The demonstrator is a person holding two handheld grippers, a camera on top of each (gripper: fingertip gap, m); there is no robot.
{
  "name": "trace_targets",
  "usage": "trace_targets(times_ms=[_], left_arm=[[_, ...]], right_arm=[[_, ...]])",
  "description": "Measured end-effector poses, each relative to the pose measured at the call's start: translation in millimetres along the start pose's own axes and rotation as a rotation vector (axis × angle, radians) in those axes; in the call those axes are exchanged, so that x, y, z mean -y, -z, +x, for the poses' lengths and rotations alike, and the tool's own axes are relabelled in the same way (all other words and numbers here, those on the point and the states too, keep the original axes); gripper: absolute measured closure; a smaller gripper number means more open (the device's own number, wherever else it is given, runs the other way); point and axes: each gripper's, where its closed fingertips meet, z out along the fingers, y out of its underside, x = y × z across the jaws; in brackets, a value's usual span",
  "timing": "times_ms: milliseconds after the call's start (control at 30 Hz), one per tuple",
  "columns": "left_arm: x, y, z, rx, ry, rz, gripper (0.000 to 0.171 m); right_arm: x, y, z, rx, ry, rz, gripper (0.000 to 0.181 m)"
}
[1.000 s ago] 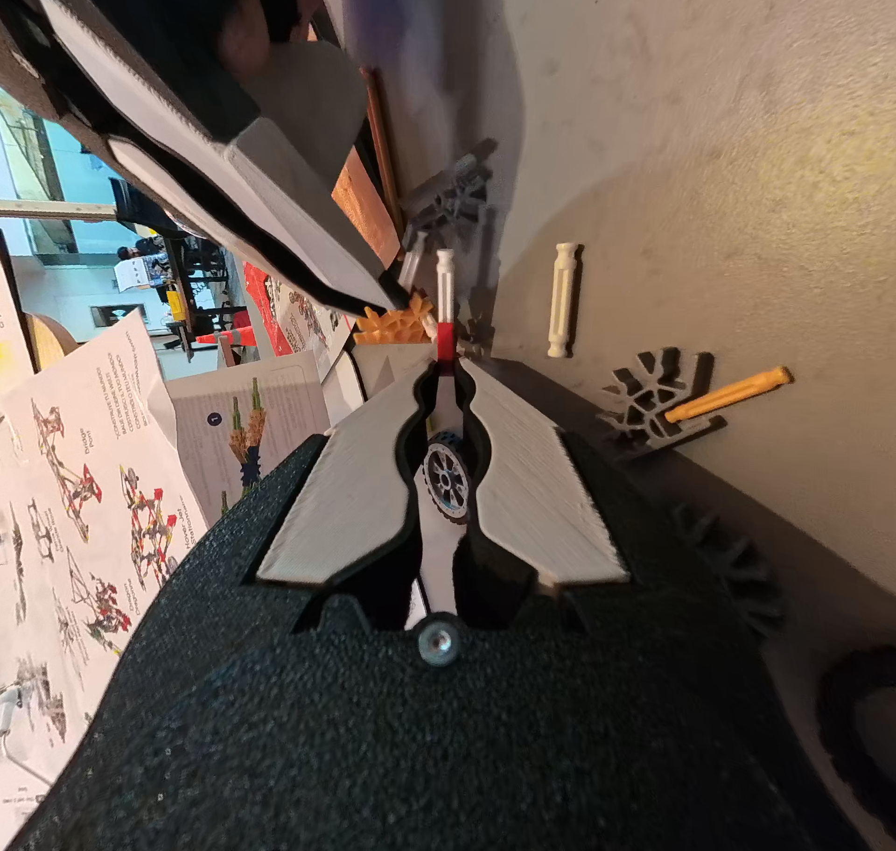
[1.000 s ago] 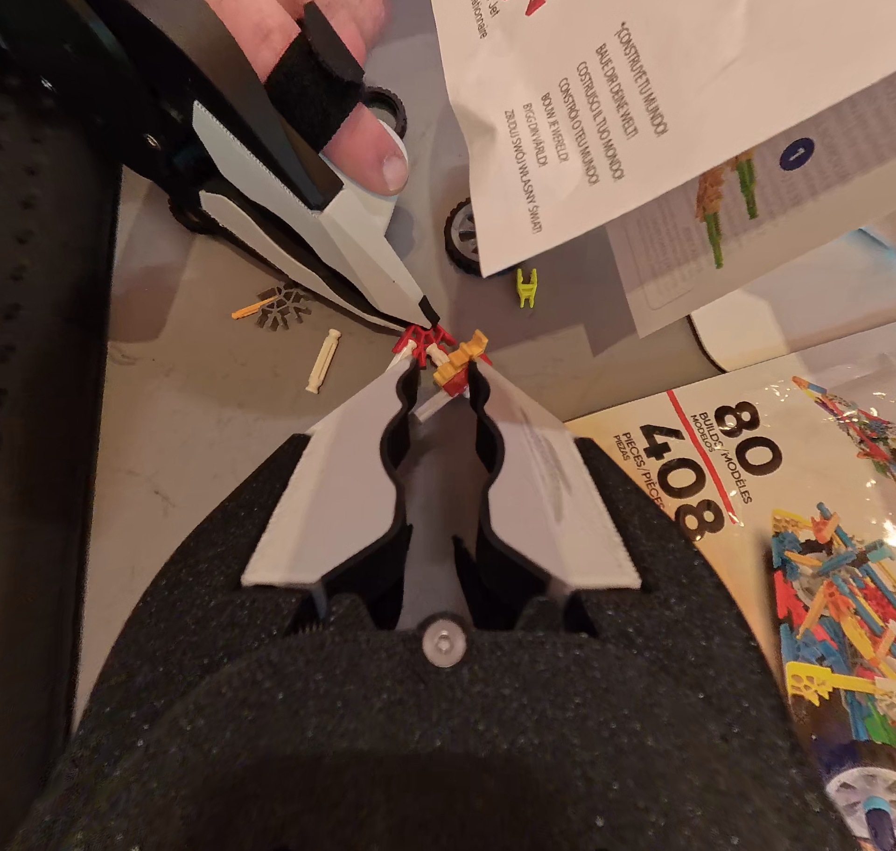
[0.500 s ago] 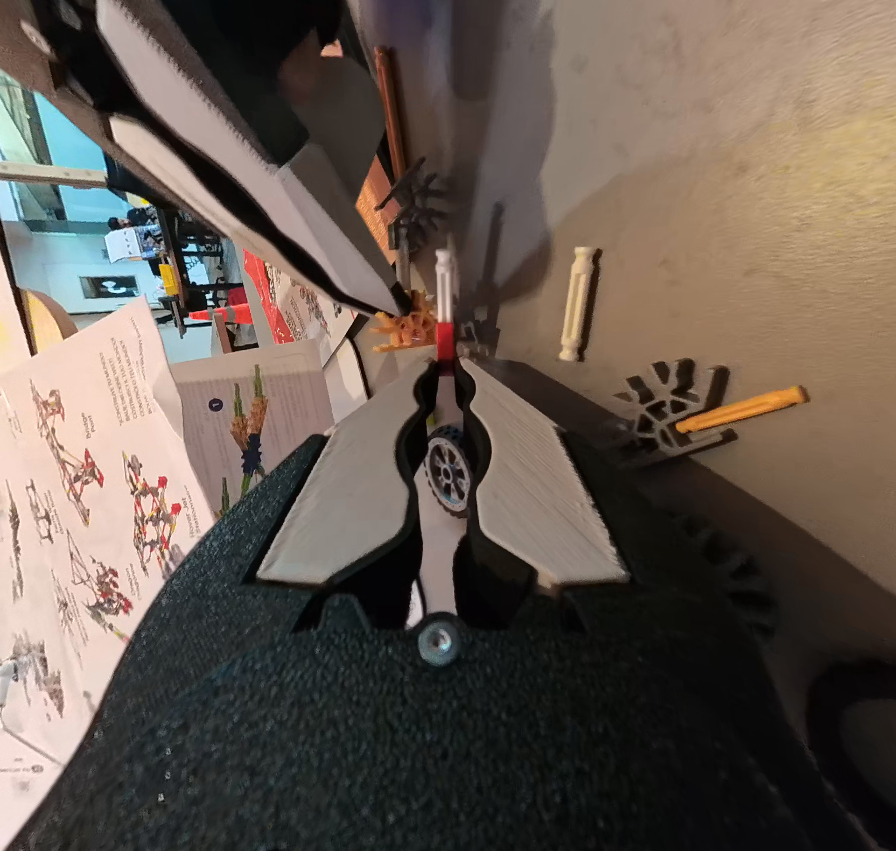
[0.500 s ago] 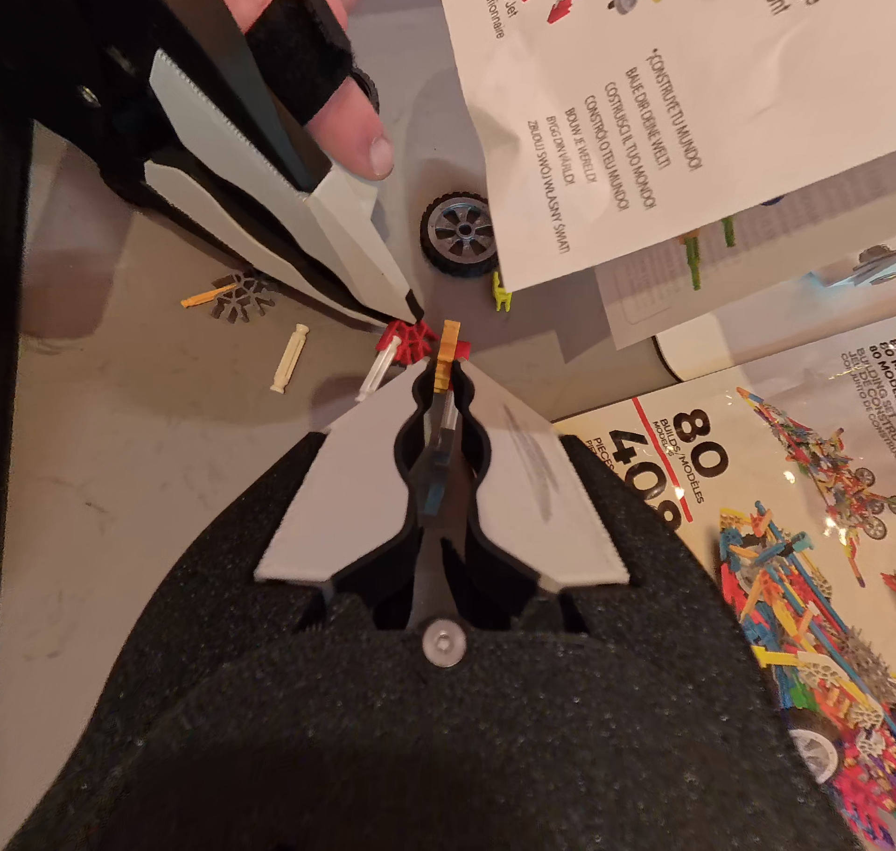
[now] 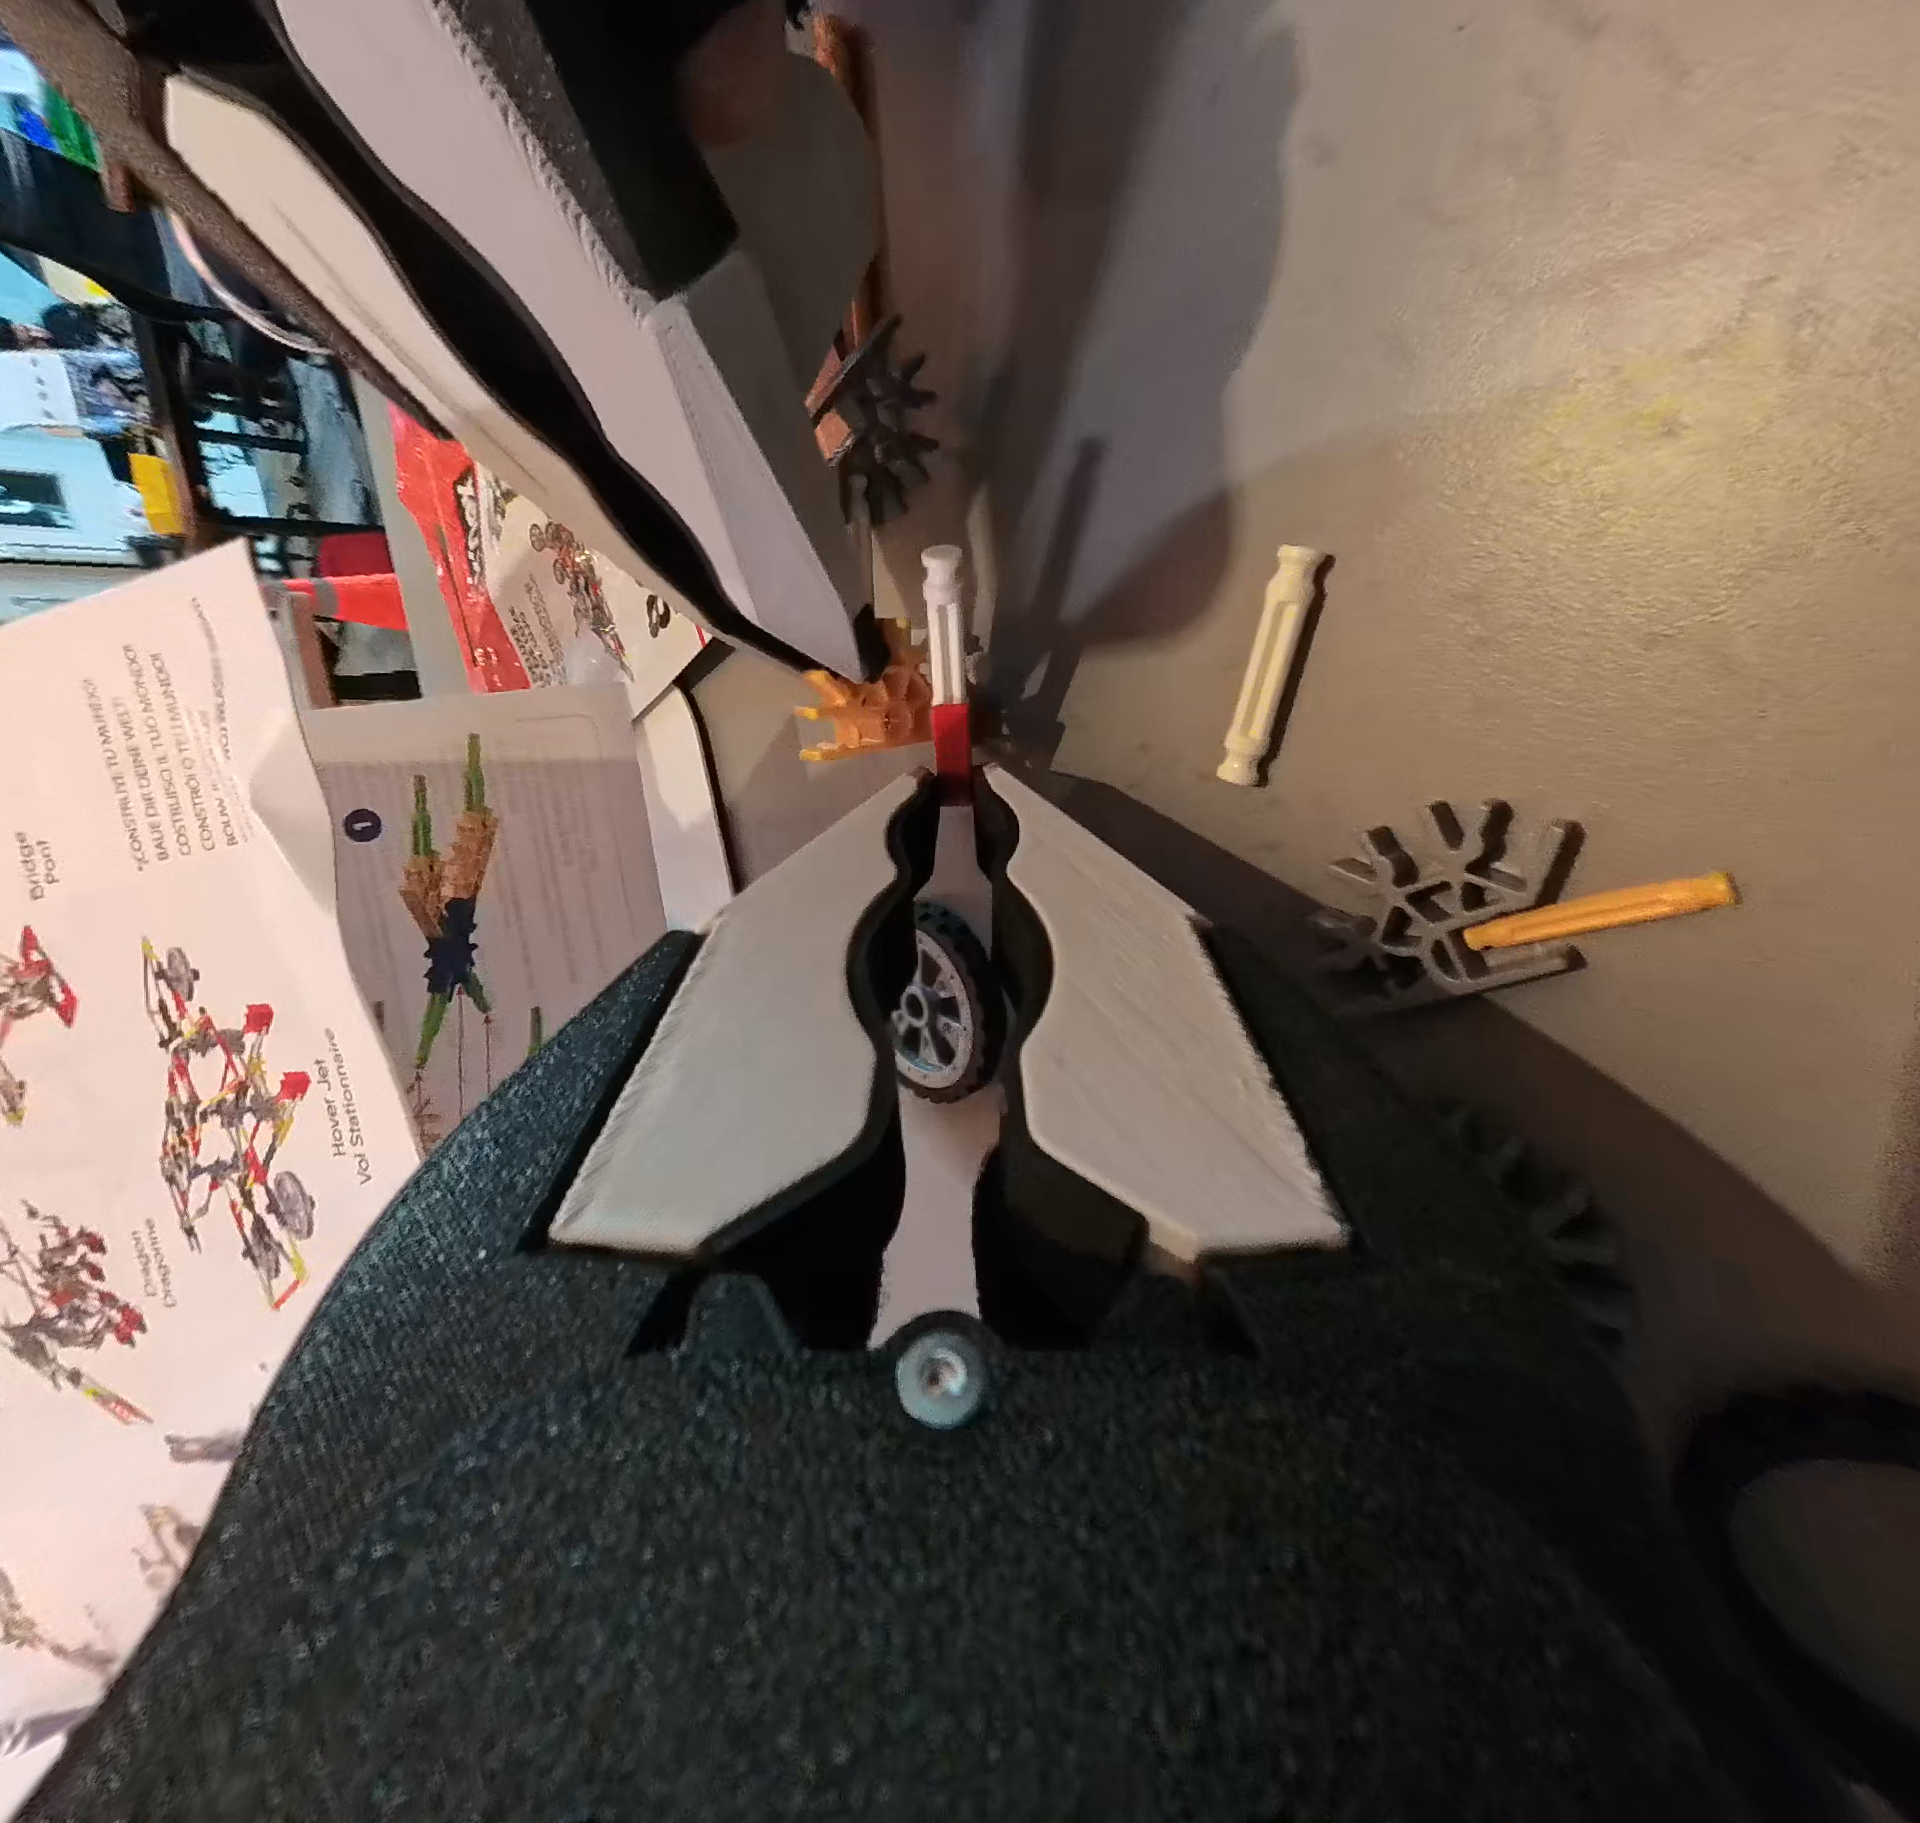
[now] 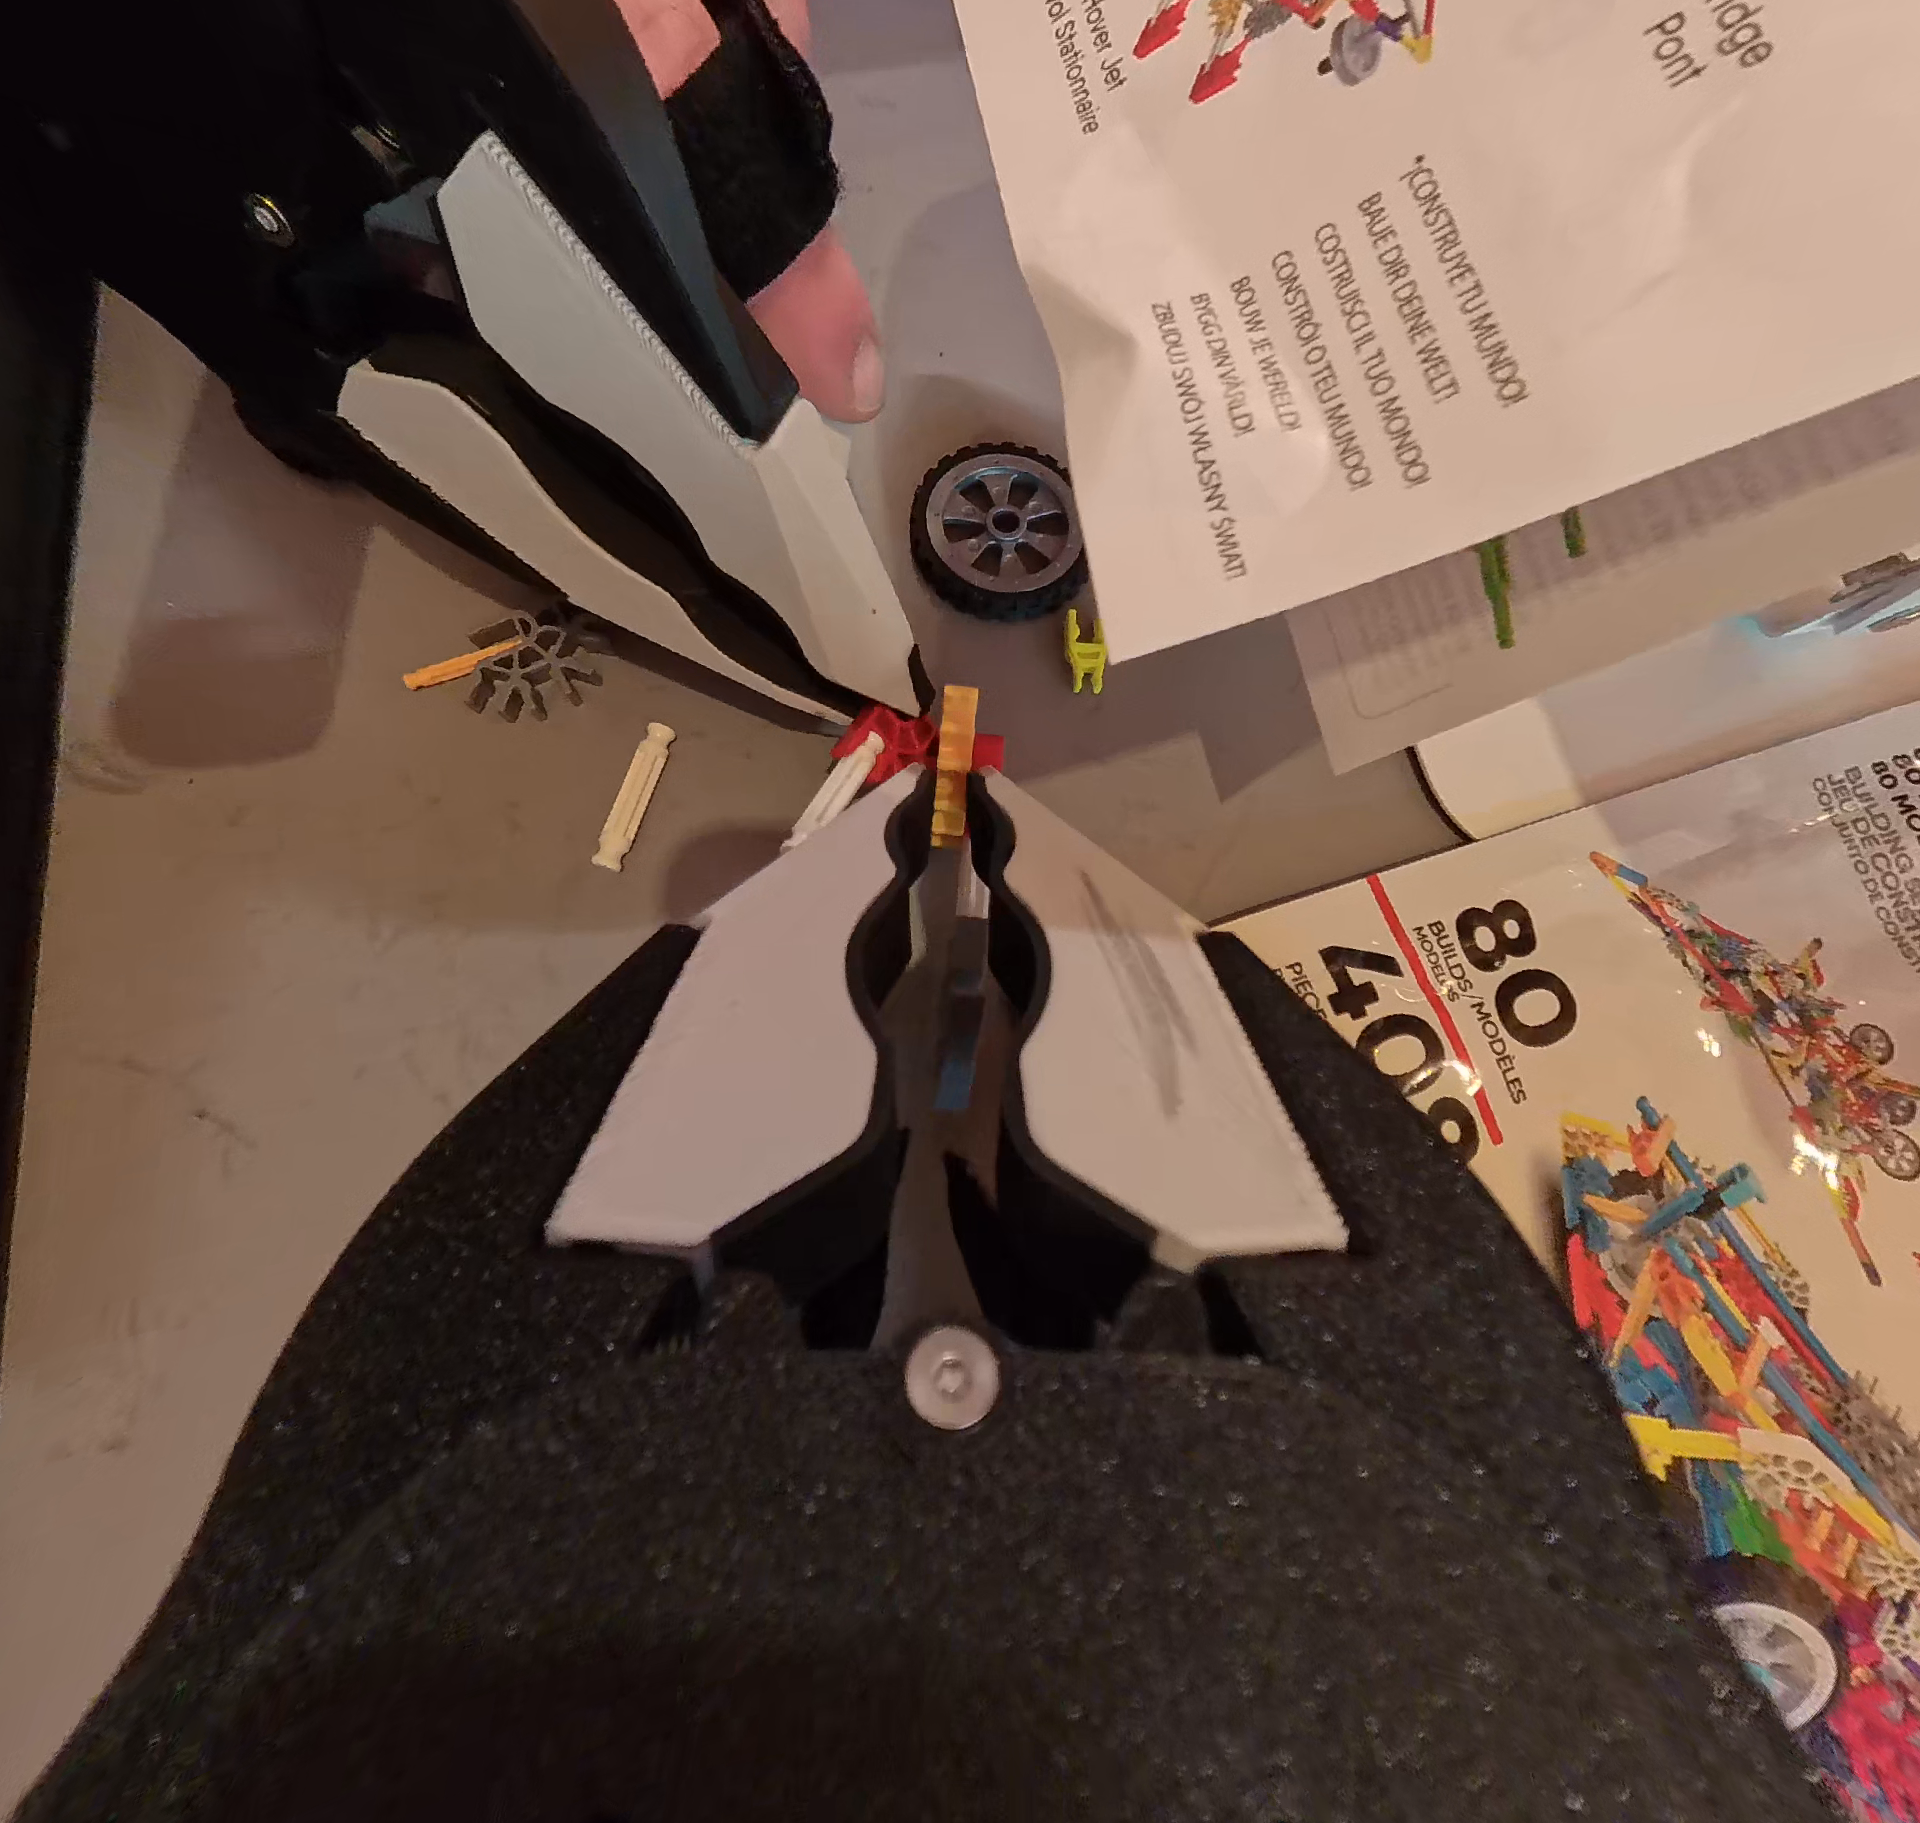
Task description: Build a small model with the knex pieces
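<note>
My left gripper (image 5: 954, 781) is shut on a red connector (image 5: 951, 743) with a white rod (image 5: 943, 620) standing out of it. My right gripper (image 6: 948, 786) is shut on an orange connector (image 6: 956, 765), held edge-on against the red connector (image 6: 883, 734). A white rod and a grey-blue piece (image 6: 961, 1025) hang from the orange connector between my right fingers. In the left wrist view the right gripper (image 5: 857, 656) comes in from the upper left with the orange connector (image 5: 868, 708). In the right wrist view the left gripper (image 6: 883, 719) comes in from the upper left.
On the grey table lie a loose white rod (image 6: 634, 807), a grey snowflake connector (image 6: 530, 667) with an orange rod, a black wheel (image 6: 997, 532) and a yellow-green clip (image 6: 1084, 651). An instruction sheet (image 6: 1351, 215) and a bag of parts (image 6: 1662, 1202) lie to the right. The grippers are tip to tip, or close to it. Between my left fingertips and the yellow-green clip (image 6: 1084, 651) there is roughly 4 cm.
My right gripper has turned the orange connector from flat to edge-on and brought it against the red connector. My left gripper has held nearly still with the red connector.
</note>
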Motion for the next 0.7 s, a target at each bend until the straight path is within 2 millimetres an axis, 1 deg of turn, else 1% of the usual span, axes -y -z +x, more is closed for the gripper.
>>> trace_targets(times_ms=[300, 467, 533, 633, 700], left_arm=[[2, -2, -4, -0.12, 0.077, -0.025, 0.166], [5, -5, -9, -0.139, 0.157, -0.003, 0.163], [4, -8, -10, -0.134, 0.18, -0.007, 0.158], [5, -10, -9, -0.148, 0.225, 0.005, 0.153], [5, -10, -10, -0.15, 0.256, 0.017, 0.153]], right_arm=[[-2, 2, 2, 0.022, -0.061, 0.017, 0.176], [-2, 3, 2, 0.024, -0.072, 0.02, 0.176], [-2, 4, 2, 0.028, -0.078, 0.022, 0.176], [-2, 4, 2, 0.032, -0.085, 0.024, 0.175], [-2, 5, 2, 0.033, -0.089, 0.024, 0.175]])
